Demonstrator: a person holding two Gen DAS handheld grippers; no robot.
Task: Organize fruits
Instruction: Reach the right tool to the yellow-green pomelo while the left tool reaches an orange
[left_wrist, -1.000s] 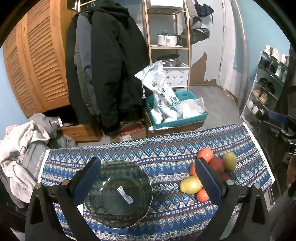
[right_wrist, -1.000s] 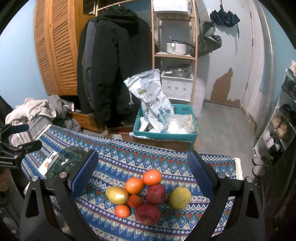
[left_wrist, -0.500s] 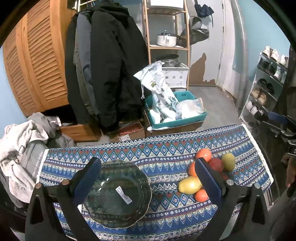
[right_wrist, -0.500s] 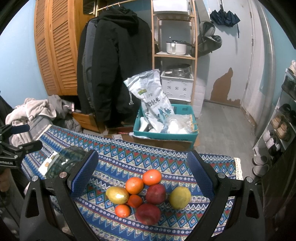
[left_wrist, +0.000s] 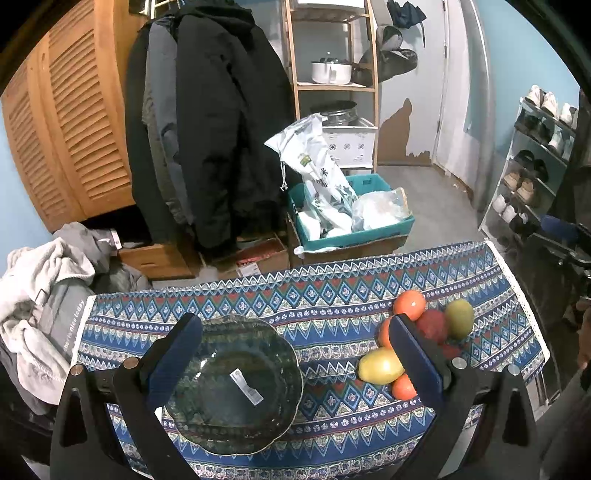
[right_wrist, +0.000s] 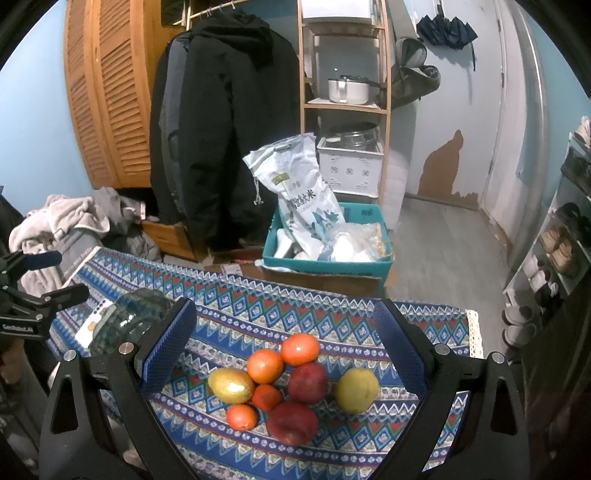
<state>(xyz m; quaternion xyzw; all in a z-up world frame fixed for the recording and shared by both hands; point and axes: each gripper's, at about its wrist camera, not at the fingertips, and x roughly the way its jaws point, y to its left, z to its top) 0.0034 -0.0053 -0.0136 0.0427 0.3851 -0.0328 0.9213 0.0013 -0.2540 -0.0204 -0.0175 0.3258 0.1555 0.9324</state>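
A dark glass bowl (left_wrist: 236, 384) with a white sticker sits on the patterned blue cloth (left_wrist: 325, 299), below my open, empty left gripper (left_wrist: 295, 354). A cluster of fruit lies to its right: several oranges (right_wrist: 300, 349), two red apples (right_wrist: 307, 382), a yellow mango (right_wrist: 231, 386) and a yellow-green fruit (right_wrist: 356, 389). My right gripper (right_wrist: 282, 343) is open and empty, held above the fruit, which lies between its fingers in the view. The bowl (right_wrist: 133, 317) shows at the left of the right wrist view. The fruit also shows in the left wrist view (left_wrist: 380, 365).
Behind the table stand a teal crate (right_wrist: 328, 262) with white bags, a wooden shelf (right_wrist: 343, 103) with a pot, hanging dark coats (left_wrist: 210, 140) and a louvred wardrobe (left_wrist: 62, 122). Clothes (left_wrist: 33, 295) are piled at the left. A shoe rack (left_wrist: 535, 177) stands at the right.
The left wrist view has shifted slightly, so bowl and fruit sit a little to the left in it. The right gripper has not moved. Both grippers stay open.
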